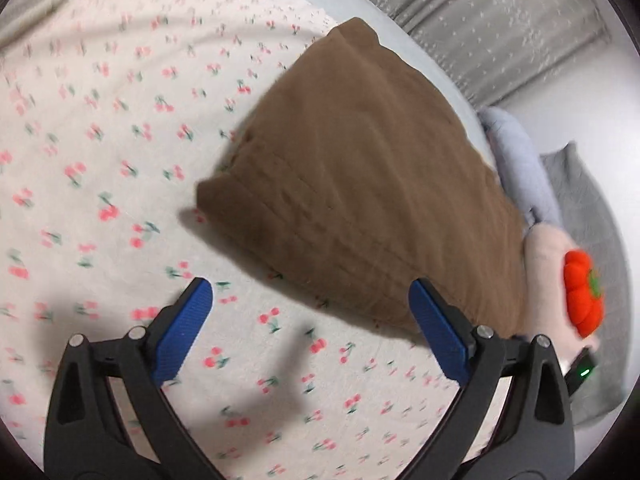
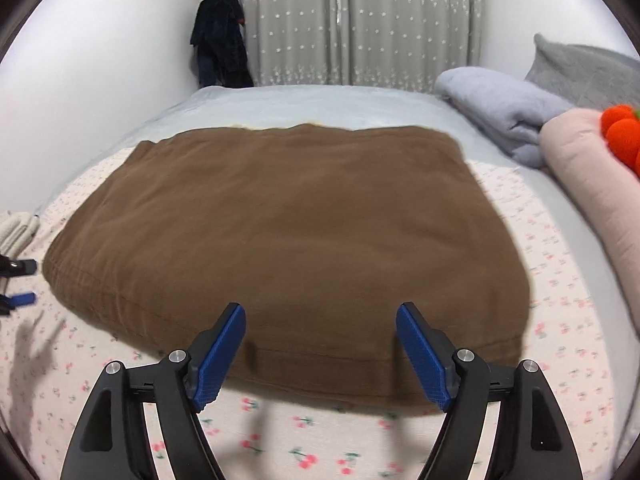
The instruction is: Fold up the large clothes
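Note:
A brown garment [image 2: 288, 232] lies folded into a thick rectangle on the cherry-print bed sheet [image 2: 560, 320]. It also shows in the left wrist view [image 1: 360, 200], to the upper right. My right gripper [image 2: 320, 312] is open and empty, hovering over the garment's near edge. My left gripper [image 1: 312, 288] is open and empty, above the sheet just off the garment's left edge. The left gripper's blue fingertips [image 2: 22, 299] show at the far left of the right wrist view.
A rolled pale blue blanket [image 2: 496, 120], a pink bolster [image 2: 592, 184], an orange plush [image 2: 624, 136] and a grey pillow [image 2: 580, 72] lie at the right. A cream knit item [image 2: 16, 228] sits at the left. A dark coat [image 2: 220, 32] hangs by the curtains [image 2: 360, 20].

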A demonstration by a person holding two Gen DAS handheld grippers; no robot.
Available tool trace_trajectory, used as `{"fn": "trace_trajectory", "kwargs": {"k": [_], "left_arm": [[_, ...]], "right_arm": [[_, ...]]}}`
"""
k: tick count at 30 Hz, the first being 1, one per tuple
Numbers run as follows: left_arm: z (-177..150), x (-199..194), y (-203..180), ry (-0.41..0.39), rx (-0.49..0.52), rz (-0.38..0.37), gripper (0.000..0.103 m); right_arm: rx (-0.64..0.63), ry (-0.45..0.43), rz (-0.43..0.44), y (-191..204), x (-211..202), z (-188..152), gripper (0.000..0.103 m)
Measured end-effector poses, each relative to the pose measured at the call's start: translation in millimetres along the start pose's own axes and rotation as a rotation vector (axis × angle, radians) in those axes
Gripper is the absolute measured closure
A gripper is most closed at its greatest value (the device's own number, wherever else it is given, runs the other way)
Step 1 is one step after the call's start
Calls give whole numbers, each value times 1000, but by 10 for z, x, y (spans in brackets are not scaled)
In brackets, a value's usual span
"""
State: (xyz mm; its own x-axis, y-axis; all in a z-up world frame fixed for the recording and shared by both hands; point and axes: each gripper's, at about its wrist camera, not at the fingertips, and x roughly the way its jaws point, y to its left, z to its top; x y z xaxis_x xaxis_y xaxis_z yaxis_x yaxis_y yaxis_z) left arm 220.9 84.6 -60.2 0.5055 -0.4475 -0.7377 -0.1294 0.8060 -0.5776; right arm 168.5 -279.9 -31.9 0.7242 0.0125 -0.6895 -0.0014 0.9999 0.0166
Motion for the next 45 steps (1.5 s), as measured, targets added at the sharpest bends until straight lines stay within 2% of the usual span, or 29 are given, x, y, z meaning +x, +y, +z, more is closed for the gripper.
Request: {"fn": "trace_trajectory", "kwargs": {"k": [4, 8, 11, 14, 16, 17, 18, 19, 20, 21, 22, 24, 26, 29, 33, 39, 43, 45], "left_arm": [[15, 221, 102, 12, -101, -96, 4], [73, 345, 119, -81, -160, -161, 4], [130, 418, 131, -139, -208, -180, 4], [159, 471, 94, -191, -242, -169, 4], [148, 498, 49, -244, -248, -153, 9], [152, 507, 33, -259, -249, -136, 19], [145, 522, 36, -277, -256, -119, 34], [161, 527, 72, -289, -263, -111, 42], [153, 532, 103, -303, -275, -120, 55], [143, 527, 127, -313, -285, -145, 65], [139, 501, 116, -331, -281, -157, 66], [141, 416, -14, -374, -212, -127, 73], [144, 281, -247, -435, -106, -101, 75], [161, 103, -647, -499, 36, -107, 76], [186, -23, -1287, -543, 234, -130, 77], [182, 6, -2061, -511, 443, -211, 78], [-60, 114, -2622, -457, 622, -256, 78], [-195, 173, -2813, -424, 702, -286, 78]], "right_arm": [[-45, -14, 8, 142, 63, -25, 23], [-53, -28, 48, 262, 89, -53, 23], [-33, -45, 82, 357, 113, -55, 23], [-32, -61, 129, 509, 129, -17, 23], [-36, -77, 170, 610, 117, -2, 23], [-33, -82, 187, 650, 115, -3, 23], [-28, -87, 211, 687, 119, -12, 23], [-18, -92, 243, 721, 131, -28, 24], [-9, -92, 274, 760, 156, -50, 24], [-11, -85, 299, 802, 188, -72, 26], [-17, -81, 305, 838, 209, -93, 28], [-40, -69, 309, 892, 255, -119, 41], [-30, -27, 318, 884, 337, -134, 49], [37, 38, 365, 784, 505, -136, 50], [116, 72, 430, 670, 572, -116, 50], [223, 99, 512, 518, 650, -102, 50], [311, 120, 587, 375, 712, -116, 54], [363, 149, 642, 243, 738, -108, 60]]}}
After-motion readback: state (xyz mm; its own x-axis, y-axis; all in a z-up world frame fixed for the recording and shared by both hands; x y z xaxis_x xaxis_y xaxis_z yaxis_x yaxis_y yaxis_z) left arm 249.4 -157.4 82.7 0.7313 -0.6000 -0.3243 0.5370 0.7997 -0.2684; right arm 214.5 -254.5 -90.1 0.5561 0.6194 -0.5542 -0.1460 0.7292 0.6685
